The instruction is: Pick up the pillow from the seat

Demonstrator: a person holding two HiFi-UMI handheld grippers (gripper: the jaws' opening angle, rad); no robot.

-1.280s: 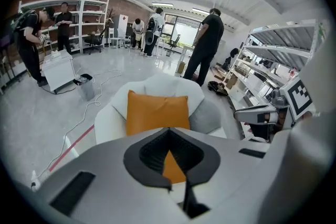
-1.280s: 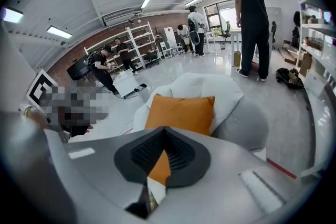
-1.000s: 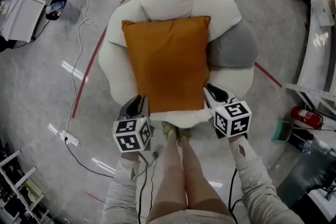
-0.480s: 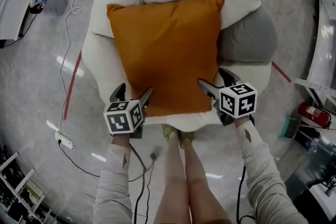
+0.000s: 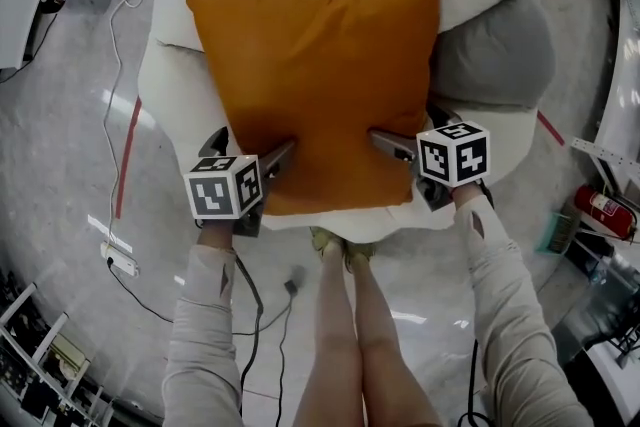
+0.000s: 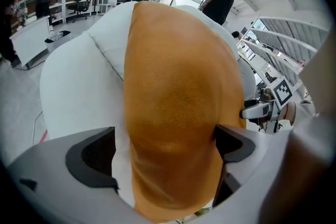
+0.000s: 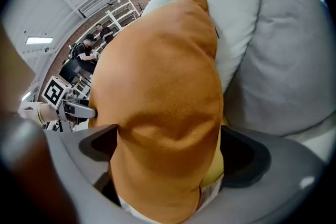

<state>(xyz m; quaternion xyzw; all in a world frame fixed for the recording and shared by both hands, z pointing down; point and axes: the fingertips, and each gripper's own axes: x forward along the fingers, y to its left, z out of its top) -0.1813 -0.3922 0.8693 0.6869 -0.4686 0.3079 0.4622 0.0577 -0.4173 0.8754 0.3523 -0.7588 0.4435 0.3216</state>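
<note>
The orange pillow (image 5: 315, 85) lies flat on the white seat (image 5: 168, 100), right beside a grey cushion (image 5: 495, 55). The left gripper (image 5: 256, 145) and right gripper (image 5: 405, 128) have just swung their jaws wide. Each straddles the pillow's near edge, not clamping it yet.

Beige sleeves (image 5: 203, 315), grey claws (image 5: 255, 143), black-and-white marker cubes (image 5: 222, 188)

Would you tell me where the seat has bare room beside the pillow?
Bare seat shows left of the pillow and thinly along its near edge. The grey cushion crowds the right; the left gripper and right gripper, jaws just opened, straddle the pillow's near corners.
</note>
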